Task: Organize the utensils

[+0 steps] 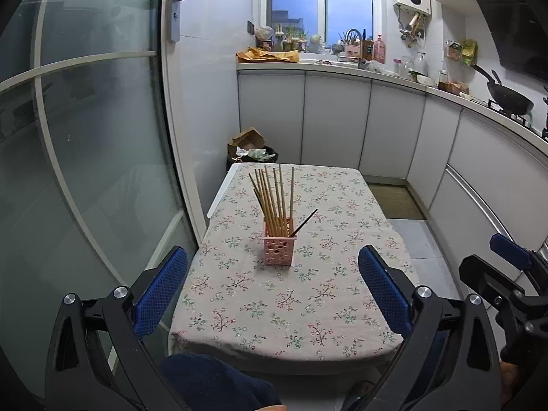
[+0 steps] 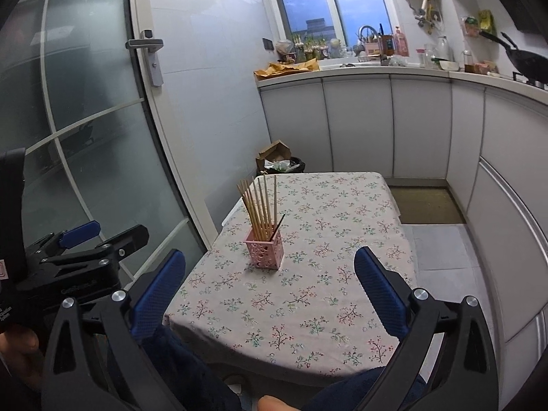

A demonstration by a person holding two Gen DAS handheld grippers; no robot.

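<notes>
I observe both grippers held back from the near edge of the table (image 1: 308, 342), above the person's knees, neither touching anything. My left gripper (image 1: 273, 275) has its blue-padded fingers (image 1: 161, 291) spread wide with nothing between them. My right gripper (image 2: 269, 279) is likewise spread wide and holds nothing; in the left wrist view it appears at the far right edge, beside the left one.

The pink perforated holder (image 1: 278, 250) stands upright on the floral tablecloth (image 1: 342, 205), roughly mid-table and somewhat toward the left side. In it stands a bundle of light wooden chopsticks (image 1: 274, 198), fanned slightly and leaning left. One dark chopstick (image 1: 304, 222) leans out to the right from the holder's right corner, lower than the rest. A second dark stick seems to sit among the wooden ones on the left, though I cannot confirm this.

Beyond the table's far edge I note a bin (image 1: 253, 154) with cardboard and waste in it. A glass door (image 1: 85, 137) runs along the left. A counter (image 1: 342, 68) wraps round the back and right, with a black wok (image 1: 507, 97) on the stove.
</notes>
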